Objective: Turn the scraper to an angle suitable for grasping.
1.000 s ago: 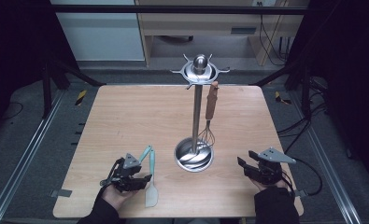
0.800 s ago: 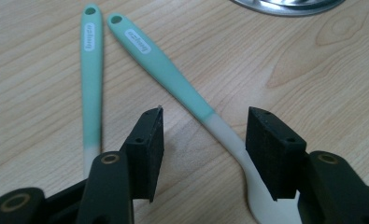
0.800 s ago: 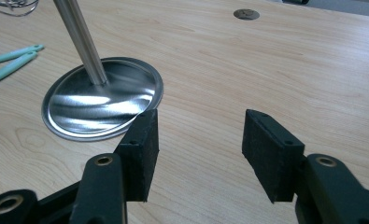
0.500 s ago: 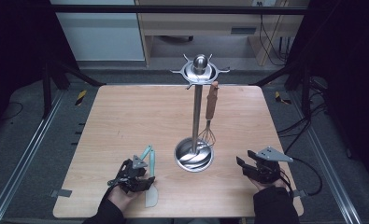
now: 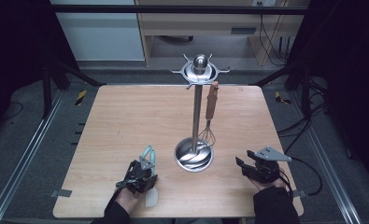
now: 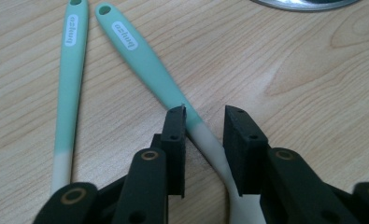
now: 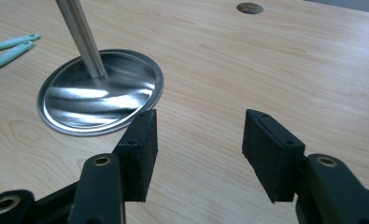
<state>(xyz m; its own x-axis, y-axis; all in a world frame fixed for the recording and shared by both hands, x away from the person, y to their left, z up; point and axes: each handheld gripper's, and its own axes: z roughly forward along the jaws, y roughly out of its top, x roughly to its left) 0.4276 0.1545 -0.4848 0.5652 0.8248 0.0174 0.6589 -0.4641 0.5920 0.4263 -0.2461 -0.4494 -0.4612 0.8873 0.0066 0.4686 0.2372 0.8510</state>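
Left tongs [image 6: 203,149]: low over the table, jaws parted and straddling the neck of one spatula, where the green handle turns pale. The left jaw seems to touch the spatula; the right jaw stands a little off it, so nothing is clamped. In the high view they sit at the near edge, left of the stand's base [image 5: 138,173].

Spatula between the jaws [image 6: 145,60]: lies flat on the table [image 5: 126,121], green handle pointing away from the tongs, a hole at its far end, pale blade end running under the tongs.

Second spatula [image 6: 69,79]: lies flat just to the left, well apart near the tongs, its hole end close beside the first one's.

Right tongs [image 7: 198,147]: spread wide with bare table between the jaws, holding nothing. They are at the near right of the table, well apart from the spatulas [image 5: 252,168].

Stand [image 5: 195,154]: upright steel pole on a round dish base, mid-table between the two tongs, hooks at the top.

Whisk [image 5: 209,126]: hangs from a hook by its brown handle, wire end just above the base.
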